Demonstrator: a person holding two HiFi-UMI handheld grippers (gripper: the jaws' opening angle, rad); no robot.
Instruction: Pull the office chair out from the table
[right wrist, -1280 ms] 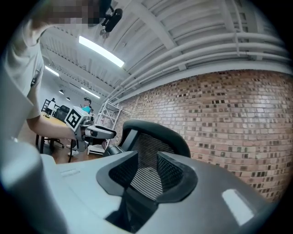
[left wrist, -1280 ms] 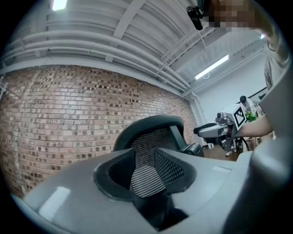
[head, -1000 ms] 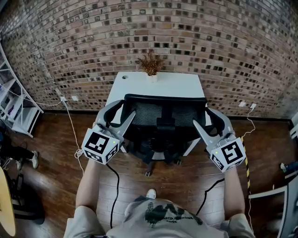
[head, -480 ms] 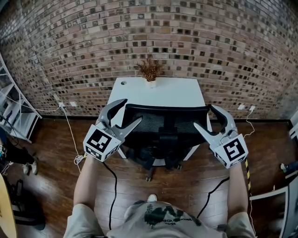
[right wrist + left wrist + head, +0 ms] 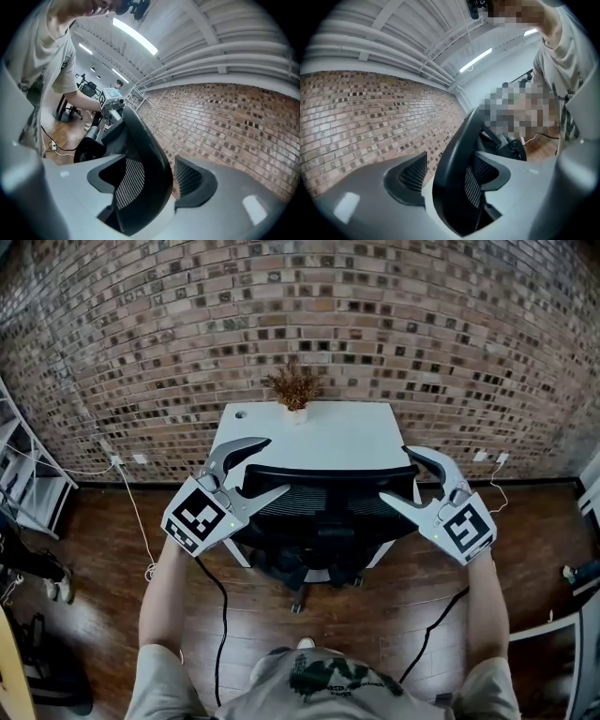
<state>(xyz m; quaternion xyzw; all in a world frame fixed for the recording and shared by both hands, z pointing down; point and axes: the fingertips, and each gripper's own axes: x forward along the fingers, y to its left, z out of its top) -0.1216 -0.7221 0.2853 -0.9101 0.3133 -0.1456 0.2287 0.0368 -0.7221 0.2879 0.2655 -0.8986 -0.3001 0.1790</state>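
Shelving [image 5: 21, 474], white metal, far left on the wooden floor [image 5: 94, 563]. A white cord [image 5: 132, 512] runs from the brick wall [image 5: 422, 334] down to the floor beside it.

Left gripper [image 5: 275, 465]: held out roughly level at the left top corner of the office chair [image 5: 328, 495]. The marker cube [image 5: 199, 517] faces up and a black cable [image 5: 221, 615] hangs from it. Jaws have just been opening and stand wide. In the left gripper view the dark rim of the backrest passes between the fingers [image 5: 408, 174]. There is a visible gap on the wall side; contact on the mesh side cannot be judged. No squeeze on the frame.

Office chair: black, mesh back, centred on the white table [image 5: 328, 423] and close against its near side. The top of the backrest overlaps the table's front edge in the head view. Base and castors are on the floor beneath.

Table: against the brick wall. A dried plant [image 5: 293, 385] in a small pot sits at the middle of its far edge.

Right gripper [image 5: 394, 475]: mirrors the left at the right top corner of the backrest. Jaws have just been opening and are spread wide. The right gripper view shows the backrest rim between the fingertips [image 5: 193, 180], with brick showing between the rim and the outer pad.

Person: both forearms extended, standing behind the chair.
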